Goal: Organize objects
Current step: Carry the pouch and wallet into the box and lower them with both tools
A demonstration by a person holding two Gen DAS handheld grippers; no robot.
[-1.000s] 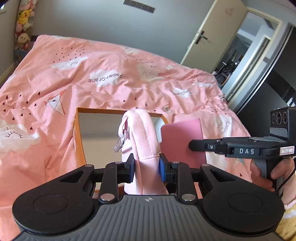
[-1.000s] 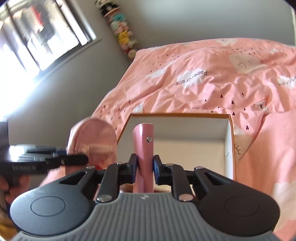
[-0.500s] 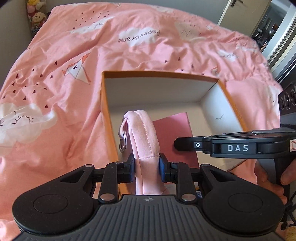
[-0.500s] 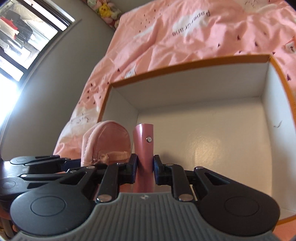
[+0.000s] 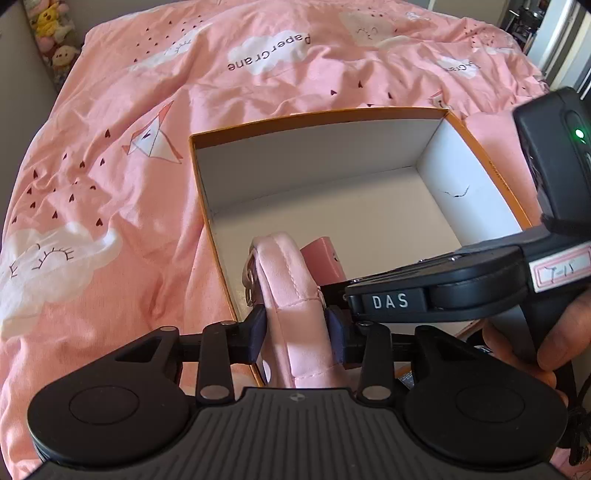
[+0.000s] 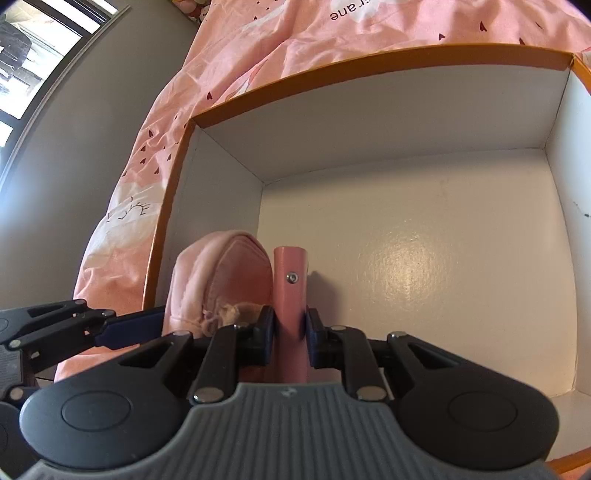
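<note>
We cannot see the pink pouch's [image 5: 291,295] lower end behind the left gripper [image 5: 297,328]; at three o'clock, the right gripper [image 5: 424,295] hides most of the pink wallet [image 5: 323,256].

pink cloud-print bedspread [image 5: 110,184] | plush toys [image 5: 51,33] by wall | window [image 6: 33,55]

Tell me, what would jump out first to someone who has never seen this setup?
Probably the orange-rimmed box lying open on the pink cloud-print bedspread. Just inside its near left corner, the left gripper clamps a soft pink pouch, and beside it the right gripper pinches a slim pink case.
</note>
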